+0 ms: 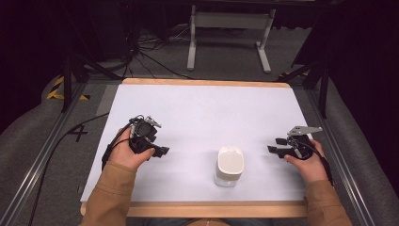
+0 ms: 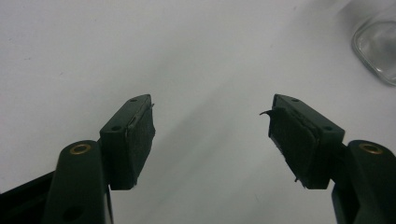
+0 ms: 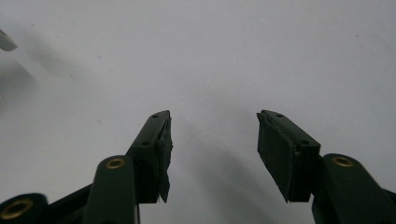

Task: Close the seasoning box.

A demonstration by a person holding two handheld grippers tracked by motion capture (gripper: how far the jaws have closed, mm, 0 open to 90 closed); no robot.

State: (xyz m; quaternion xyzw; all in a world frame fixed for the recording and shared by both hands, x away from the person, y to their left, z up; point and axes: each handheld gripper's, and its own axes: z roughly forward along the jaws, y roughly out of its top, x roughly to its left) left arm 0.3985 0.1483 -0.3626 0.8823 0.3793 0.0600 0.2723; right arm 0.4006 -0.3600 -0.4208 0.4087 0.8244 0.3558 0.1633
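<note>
So the main thing here is a small clear glass jar (image 1: 229,167) with a white lid (image 1: 230,158), sitting upright near the front edge of the white table (image 1: 202,113), roughly in the middle between the two hands. The lid is squarish with rounded corners and looks to be sitting flat on top; the glass body below is see-through and I can't tell if anything's inside. In the left gripper view a rounded corner of the glass jar (image 2: 377,46) is peeking in at the upper right, a bit blurry.

The left gripper (image 1: 162,151) is hanging out to the left of the jar, well apart from it, jaws pointing toward it. In its own view the left gripper (image 2: 211,128) is gaping wide with nothing between the pads but bare table; the pad (image 2: 140,135) rubber is looking a bit frayed at the edges.

The right gripper (image 1: 275,145) is sitting to the right of the jar, also apart from it, pointing inward, with the grey plate (image 1: 303,129) on top. In its own view the right gripper (image 3: 213,144) is spread fairly wide too, gripping nothing.

Both hands are wearing tan sleeves (image 1: 108,197), coming in from the bottom. Beyond the table's wooden rim (image 1: 207,82) there's grey carpet, some cables (image 1: 150,61) and a white stand (image 1: 230,33).
</note>
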